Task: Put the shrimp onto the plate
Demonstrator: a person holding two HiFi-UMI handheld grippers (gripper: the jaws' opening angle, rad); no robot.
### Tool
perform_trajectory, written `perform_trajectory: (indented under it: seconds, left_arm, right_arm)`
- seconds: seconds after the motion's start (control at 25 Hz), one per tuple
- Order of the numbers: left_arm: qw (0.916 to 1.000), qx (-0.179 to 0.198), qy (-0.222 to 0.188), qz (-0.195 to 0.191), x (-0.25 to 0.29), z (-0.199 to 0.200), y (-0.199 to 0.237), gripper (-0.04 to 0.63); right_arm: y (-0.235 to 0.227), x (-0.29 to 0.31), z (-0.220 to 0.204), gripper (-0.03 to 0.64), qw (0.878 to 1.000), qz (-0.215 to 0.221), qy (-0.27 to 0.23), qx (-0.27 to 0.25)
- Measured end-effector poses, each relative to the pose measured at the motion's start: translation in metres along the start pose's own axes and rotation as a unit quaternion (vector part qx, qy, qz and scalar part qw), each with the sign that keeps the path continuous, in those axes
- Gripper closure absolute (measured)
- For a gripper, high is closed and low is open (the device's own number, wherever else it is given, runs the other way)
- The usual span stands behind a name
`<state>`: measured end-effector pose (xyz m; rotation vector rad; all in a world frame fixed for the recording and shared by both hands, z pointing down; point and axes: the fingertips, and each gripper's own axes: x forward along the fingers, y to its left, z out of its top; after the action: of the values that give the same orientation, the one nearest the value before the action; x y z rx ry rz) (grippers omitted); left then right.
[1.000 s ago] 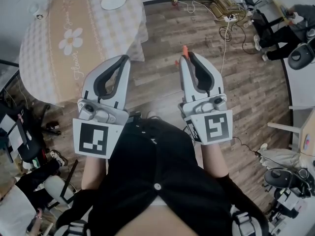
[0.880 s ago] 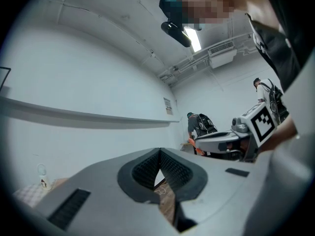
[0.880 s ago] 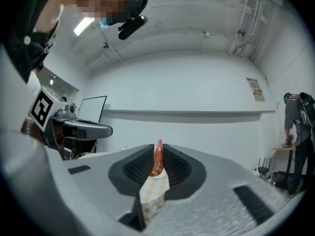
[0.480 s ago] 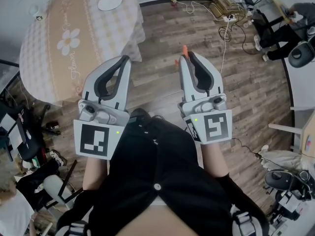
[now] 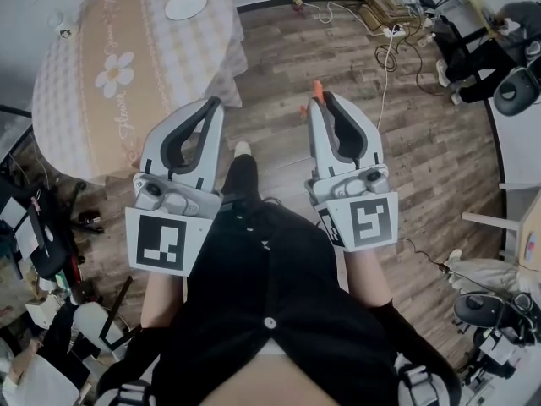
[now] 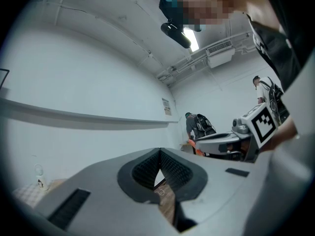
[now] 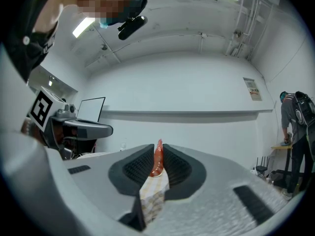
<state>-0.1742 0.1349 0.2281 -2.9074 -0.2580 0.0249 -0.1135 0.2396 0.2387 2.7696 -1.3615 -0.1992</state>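
Orange and slim, the shrimp stands pinched between the ribbed pads of the right gripper, and its tip pokes out past the jaw ends. In the head view the shrimp shows just above the right gripper, over the wooden floor. The left gripper is held level with it at its 9 o'clock. In its own view the left gripper has its jaws clenched tip to tip with nothing between them. The white plate lies far off at 11 o'clock on the round table with its checked cloth, well apart from both grippers.
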Motion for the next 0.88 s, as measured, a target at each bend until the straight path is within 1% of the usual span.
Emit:
perform_trajectory:
  seconds: [0.2,0.56,0.72,0.88]
  left_arm:
    - [0.9999,0.001,-0.002,-0.012,0.016,-0.004,0.005,0.592]
    - [0.9993,-0.001,-0.012,-0.037,0.059,-0.006,0.019,0.592]
    - [0.999,0.001,-0.013,-0.043,0.079,-0.006,0.032,0.592]
    - [0.9991,-0.004,-0.011,-0.042,0.097,-0.012,0.053,0.592]
  right_arm:
    - [-0.007,0.007,-0.004,0.572,1.0,-0.009,0.0,-0.003]
    - [-0.033,0.037,-0.012,0.572,1.0,-0.027,0.009,-0.002]
    - [-0.044,0.059,-0.015,0.572,0.999,-0.03,0.011,-0.001]
    - [-0.049,0.088,-0.018,0.572,1.0,-0.026,0.012,0.004]
